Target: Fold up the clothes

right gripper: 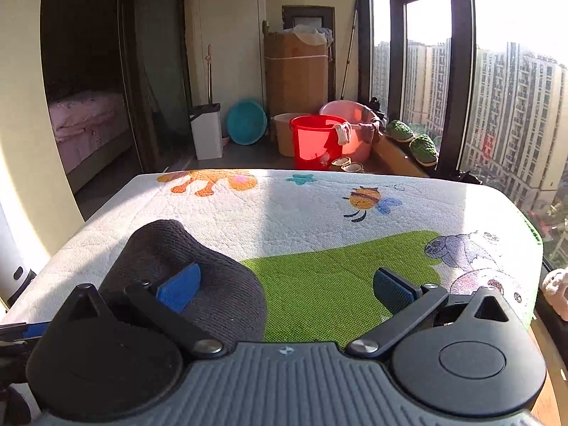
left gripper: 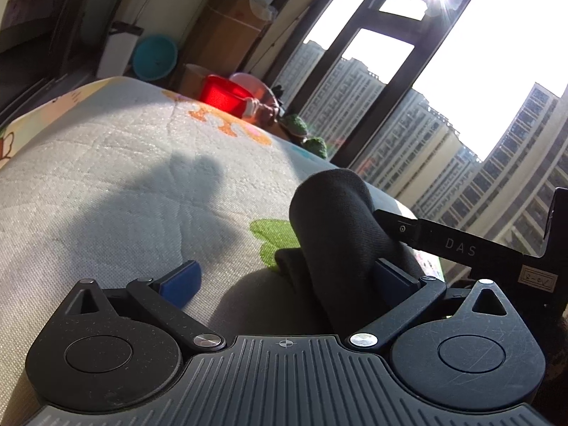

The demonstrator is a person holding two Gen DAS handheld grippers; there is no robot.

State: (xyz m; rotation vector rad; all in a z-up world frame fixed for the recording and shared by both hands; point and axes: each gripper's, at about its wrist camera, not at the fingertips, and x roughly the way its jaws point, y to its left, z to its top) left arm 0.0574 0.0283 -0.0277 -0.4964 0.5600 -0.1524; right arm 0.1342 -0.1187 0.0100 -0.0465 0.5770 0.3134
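My left gripper is spread wide, its right pad touching a rolled dark garment at lower right of frame. My right gripper is spread too, nothing between its pads; the garment sits lower left there, on the cartoon-printed mat.

Left gripper fingers spread wide; right gripper likewise.
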